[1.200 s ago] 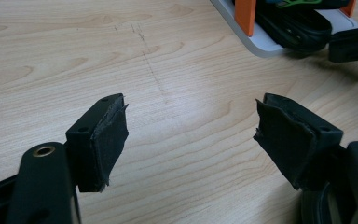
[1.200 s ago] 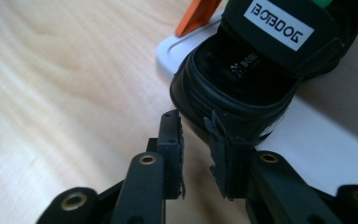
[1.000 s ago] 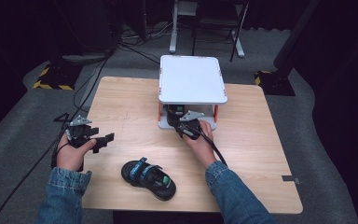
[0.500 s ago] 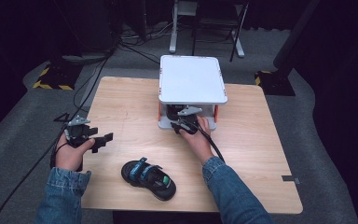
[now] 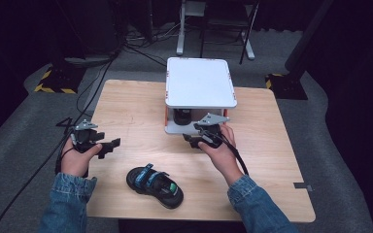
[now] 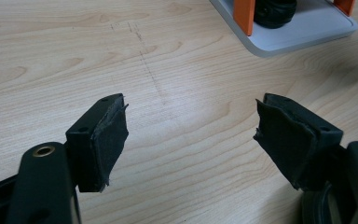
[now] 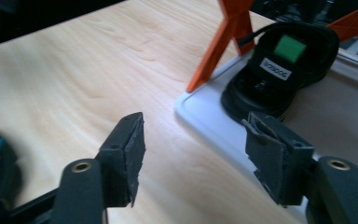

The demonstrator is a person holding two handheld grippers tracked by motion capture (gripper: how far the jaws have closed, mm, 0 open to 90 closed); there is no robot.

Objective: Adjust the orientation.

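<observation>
One sandal (image 7: 279,65) sits on the lower shelf of the white rack (image 5: 201,82), tucked beside an orange leg, and we judge it stowed. Our right gripper (image 5: 201,138), just in front of that shelf, has just been opening its jaws, nothing between them. The second sandal (image 5: 154,180) lies near the table (image 5: 126,107) front edge, likely next. Our left gripper (image 5: 108,144) hovers spread and empty over bare wood.

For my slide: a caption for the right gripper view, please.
Open right gripper before a black sandal on the white shelf.
</observation>
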